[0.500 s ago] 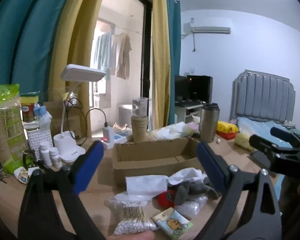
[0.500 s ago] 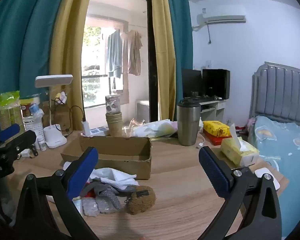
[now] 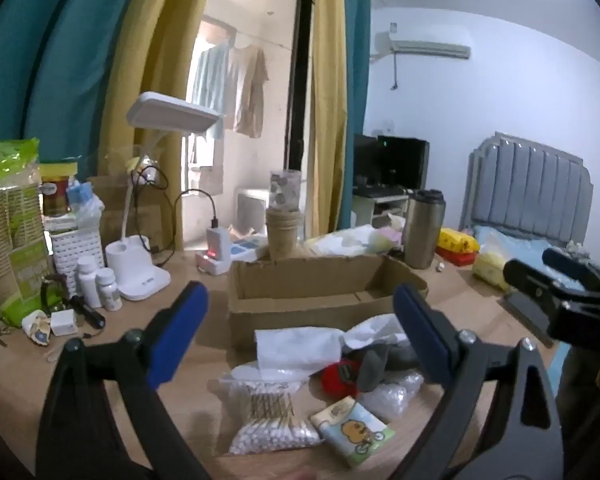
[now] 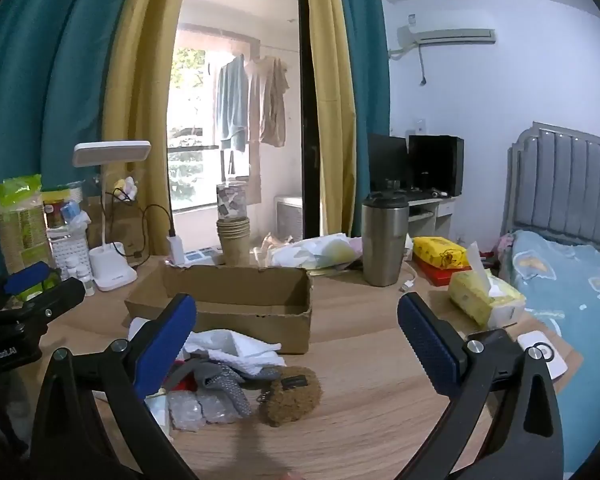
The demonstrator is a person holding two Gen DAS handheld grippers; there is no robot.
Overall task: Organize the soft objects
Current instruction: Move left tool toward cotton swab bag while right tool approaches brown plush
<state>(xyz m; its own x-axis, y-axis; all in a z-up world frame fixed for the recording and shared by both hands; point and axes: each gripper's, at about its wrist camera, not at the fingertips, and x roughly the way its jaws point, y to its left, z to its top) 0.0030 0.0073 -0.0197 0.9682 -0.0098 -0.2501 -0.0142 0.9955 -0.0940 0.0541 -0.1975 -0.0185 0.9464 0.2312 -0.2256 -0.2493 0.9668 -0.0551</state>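
Note:
A pile of soft things lies on the wooden table before an open cardboard box: a white cloth, a grey sock, a red plush, a brown plush, bubble wrap, a bag of cotton swabs and a tissue pack with a cartoon. My left gripper is open and empty above the pile. My right gripper is open and empty, above the brown plush.
A white desk lamp, pill bottles, paper cups and a charger stand behind the box. A steel tumbler, a yellow tissue box and a white device are at the right. A bed lies beyond.
Both views have shifted only slightly; the pile and box stand as before. Both grippers stay open.

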